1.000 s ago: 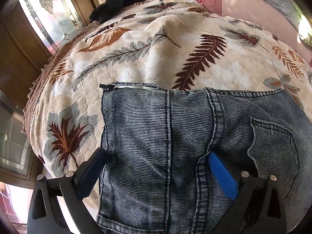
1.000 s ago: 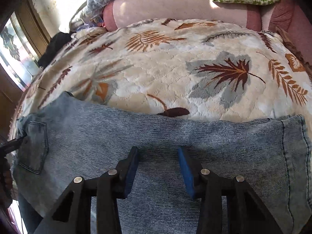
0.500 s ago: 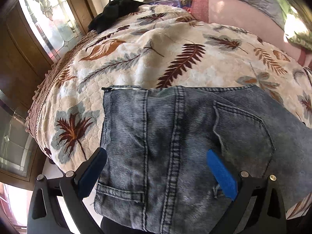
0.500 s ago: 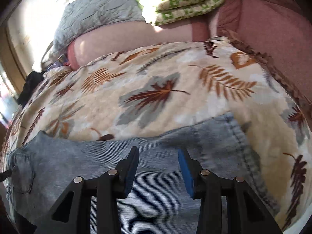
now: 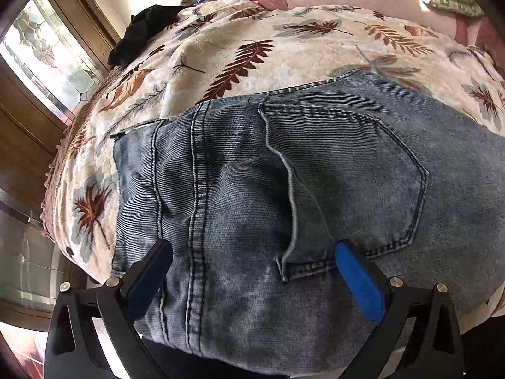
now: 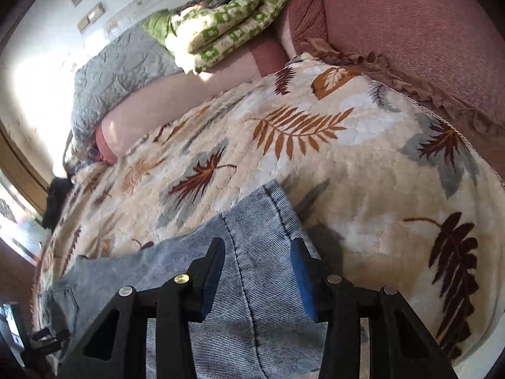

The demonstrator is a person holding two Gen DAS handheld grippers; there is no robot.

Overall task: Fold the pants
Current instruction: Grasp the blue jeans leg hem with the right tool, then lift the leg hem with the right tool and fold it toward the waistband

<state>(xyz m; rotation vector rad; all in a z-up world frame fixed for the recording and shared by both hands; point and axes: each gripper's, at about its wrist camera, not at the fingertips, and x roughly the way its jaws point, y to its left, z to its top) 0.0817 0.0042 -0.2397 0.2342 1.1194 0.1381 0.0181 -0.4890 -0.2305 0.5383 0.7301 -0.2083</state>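
Denim pants (image 5: 284, 189), washed blue-grey with ribbed streaks, lie spread on a cream blanket (image 5: 284, 50) printed with brown, rust and grey leaves. In the left wrist view the seat end of the pants fills the near half of the blanket, a back pocket (image 5: 347, 183) facing up and a double-stitched seam running down beside it toward the camera. The left gripper (image 5: 252, 274) hangs low over this end with its blue-padded fingers (image 5: 356, 281) spread wide, one on each side of the seam and pocket corner; whether the pads touch the cloth cannot be told, and nothing is pinched between them. In the right wrist view one leg of the pants (image 6: 252, 230) reaches out across the blanket, its hem at the far end and a seam running along it. The right gripper (image 6: 257, 271) sits over that leg near the hem, its jaws opening, standing moderately apart, with the seam between them but no fold of denim clamped. At the far side of the blanket lie a pink bolster (image 6: 164, 101), a grey quilt (image 6: 120, 72) and a green-and-white folded blanket (image 6: 227, 22). A black garment (image 5: 142, 34) rests at the blanket's far left corner, close to a wood-framed window (image 5: 47, 60).
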